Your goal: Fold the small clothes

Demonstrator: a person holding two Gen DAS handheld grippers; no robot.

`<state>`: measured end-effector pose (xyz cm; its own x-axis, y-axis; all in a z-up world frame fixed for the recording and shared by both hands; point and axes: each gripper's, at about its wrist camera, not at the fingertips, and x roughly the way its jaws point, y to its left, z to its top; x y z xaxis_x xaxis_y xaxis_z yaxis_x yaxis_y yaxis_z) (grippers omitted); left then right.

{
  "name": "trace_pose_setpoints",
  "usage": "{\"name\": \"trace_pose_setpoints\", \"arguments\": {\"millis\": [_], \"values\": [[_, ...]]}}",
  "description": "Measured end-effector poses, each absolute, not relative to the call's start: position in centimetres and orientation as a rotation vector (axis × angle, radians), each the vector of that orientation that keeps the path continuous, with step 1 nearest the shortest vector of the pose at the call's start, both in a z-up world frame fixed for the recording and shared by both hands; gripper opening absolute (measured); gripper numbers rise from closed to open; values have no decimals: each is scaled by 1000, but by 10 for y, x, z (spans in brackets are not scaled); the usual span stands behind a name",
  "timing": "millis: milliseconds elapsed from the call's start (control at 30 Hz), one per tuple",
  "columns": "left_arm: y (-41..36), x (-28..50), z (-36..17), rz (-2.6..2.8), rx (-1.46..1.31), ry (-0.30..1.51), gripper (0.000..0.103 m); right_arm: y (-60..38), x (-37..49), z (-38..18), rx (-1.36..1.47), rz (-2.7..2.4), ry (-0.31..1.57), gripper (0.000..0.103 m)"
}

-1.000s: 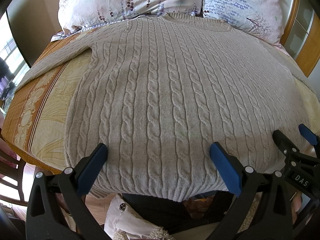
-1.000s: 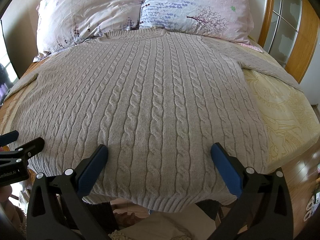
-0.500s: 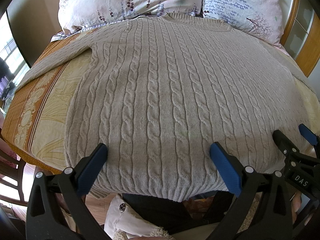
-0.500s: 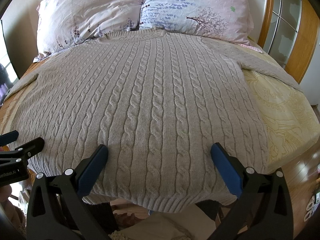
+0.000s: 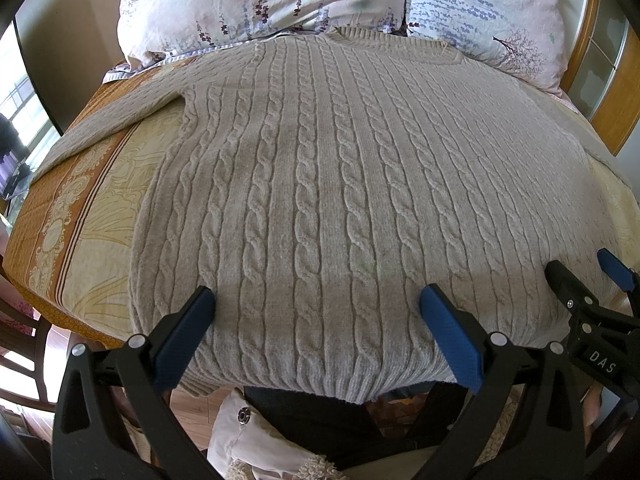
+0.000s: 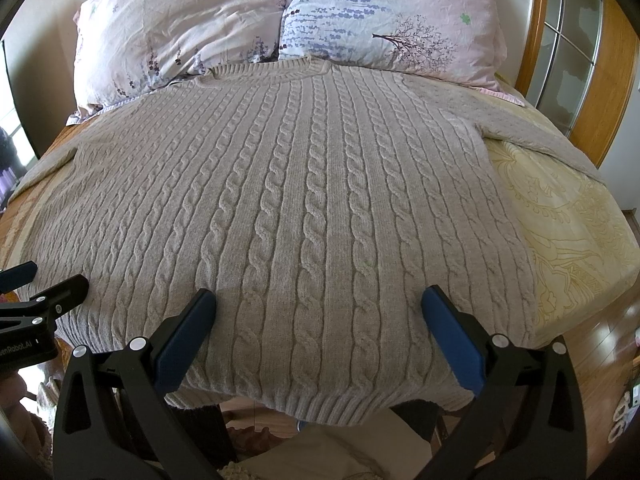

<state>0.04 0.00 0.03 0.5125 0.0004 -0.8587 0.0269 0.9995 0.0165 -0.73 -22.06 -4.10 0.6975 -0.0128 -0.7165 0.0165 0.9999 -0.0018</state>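
Note:
A beige cable-knit sweater (image 5: pixel 340 184) (image 6: pixel 304 208) lies flat and face up on the bed, collar toward the pillows, hem hanging over the near edge. One sleeve (image 5: pixel 116 120) runs off to the left, the other sleeve (image 6: pixel 532 128) to the right. My left gripper (image 5: pixel 316 304) hovers open above the hem, left of centre, nothing between its blue pads. My right gripper (image 6: pixel 316 304) hovers open above the hem, right of centre, also holding nothing. Each gripper shows at the edge of the other's view: right gripper (image 5: pixel 584 280), left gripper (image 6: pixel 44 284).
Two floral pillows (image 5: pixel 260 4) (image 6: pixel 384 20) lie at the head of the bed. A yellow and orange patterned bedspread (image 5: pixel 80 216) (image 6: pixel 568 232) shows on both sides. A wooden frame with glass panes (image 6: pixel 576 48) stands at right. A person's legs (image 5: pixel 312 420) are below the hem.

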Motion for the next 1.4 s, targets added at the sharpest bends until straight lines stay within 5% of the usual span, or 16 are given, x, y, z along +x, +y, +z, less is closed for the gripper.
{"name": "trace_pose_setpoints", "arguments": {"millis": [767,1033,1267,1400], "values": [[0,4,1,-24,48,1027,101,-226,-6,-38,-34,125,693,102],[-11,23,11,-49,133,923,101,-332,36,-9,363,62,671,102],[-15,55,20,-151,105,887,101,-466,85,8,680,-162,662,70],[-12,67,31,-174,80,810,101,-525,105,-1,831,-294,676,61]]}}
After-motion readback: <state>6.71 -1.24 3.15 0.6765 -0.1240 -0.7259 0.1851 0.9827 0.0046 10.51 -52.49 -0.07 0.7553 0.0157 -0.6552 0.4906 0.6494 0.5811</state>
